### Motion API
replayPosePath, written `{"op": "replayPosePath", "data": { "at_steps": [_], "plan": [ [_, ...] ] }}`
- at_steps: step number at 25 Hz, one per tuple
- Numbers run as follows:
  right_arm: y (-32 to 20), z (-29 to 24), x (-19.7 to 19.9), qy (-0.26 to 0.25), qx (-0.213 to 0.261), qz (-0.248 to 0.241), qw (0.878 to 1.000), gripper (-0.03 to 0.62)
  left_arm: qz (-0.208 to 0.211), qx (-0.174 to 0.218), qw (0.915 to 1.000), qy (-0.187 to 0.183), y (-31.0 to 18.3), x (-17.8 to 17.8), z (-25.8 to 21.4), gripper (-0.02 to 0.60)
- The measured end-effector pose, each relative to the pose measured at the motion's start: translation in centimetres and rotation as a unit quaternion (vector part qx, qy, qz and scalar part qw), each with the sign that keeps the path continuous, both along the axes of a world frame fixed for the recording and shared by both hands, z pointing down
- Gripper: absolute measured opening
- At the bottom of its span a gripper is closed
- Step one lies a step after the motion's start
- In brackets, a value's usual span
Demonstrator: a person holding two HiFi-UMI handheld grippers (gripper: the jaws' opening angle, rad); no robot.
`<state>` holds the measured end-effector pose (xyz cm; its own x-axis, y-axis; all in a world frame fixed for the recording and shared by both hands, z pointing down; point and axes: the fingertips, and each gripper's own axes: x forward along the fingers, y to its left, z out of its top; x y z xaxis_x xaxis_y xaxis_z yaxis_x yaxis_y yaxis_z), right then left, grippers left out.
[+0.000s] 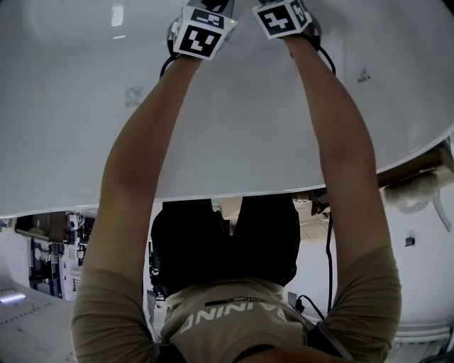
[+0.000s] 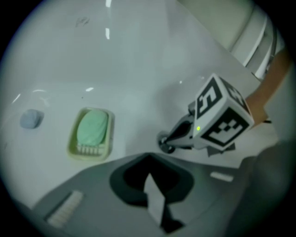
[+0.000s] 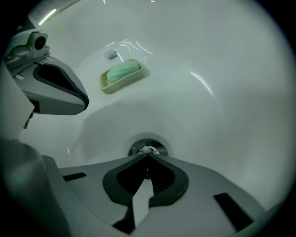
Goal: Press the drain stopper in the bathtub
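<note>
The chrome drain stopper point(image 3: 147, 149) sits in the white bathtub point(image 3: 222, 74) floor, just past the tips of my right gripper point(image 3: 148, 155). Its jaws are shut and the tips lie over the stopper's near edge; whether they touch it I cannot tell. My left gripper point(image 2: 148, 156) is also shut and empty, hovering beside the right gripper point(image 2: 167, 144), whose tip points down at the tub floor. In the head view both arms reach into the bathtub point(image 1: 85, 127), with only the left marker cube point(image 1: 202, 32) and the right marker cube point(image 1: 284, 18) showing; the jaws are hidden.
A pale yellow soap dish point(image 2: 74, 149) with a green soap point(image 2: 92, 127) lies on the tub floor to the left of the drain, soap dish point(image 3: 105, 85) farther back. A small grey-blue disc point(image 2: 31, 119) lies beyond it. The tub rim point(image 1: 213, 193) crosses the head view.
</note>
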<state>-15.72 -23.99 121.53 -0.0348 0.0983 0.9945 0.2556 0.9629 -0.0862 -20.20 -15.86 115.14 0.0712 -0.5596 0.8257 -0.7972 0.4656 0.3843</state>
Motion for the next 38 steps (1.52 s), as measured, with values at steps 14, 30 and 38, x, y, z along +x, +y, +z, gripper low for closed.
{"op": "replayPosePath", "data": {
  "at_steps": [14,30,38],
  "plan": [
    [0.3,-1.0,-1.4,-0.015,-0.016,0.029,0.999,0.009,-0.012,0.005,0.9999,-0.004,0.1,-1.2,-1.2,0.002],
    [0.6,-12.4,-0.4,-0.027,-0.041,0.057,0.997,0.008,-0.002,-0.004,0.9998,-0.019,-0.2,-2.1,-11.7,0.002],
    [-1.4,-24.9,0.7,-0.049,-0.048,0.08,0.994,0.008,0.025,0.005,0.9986,-0.047,-2.0,-2.2,-23.5,0.002]
  ]
}}
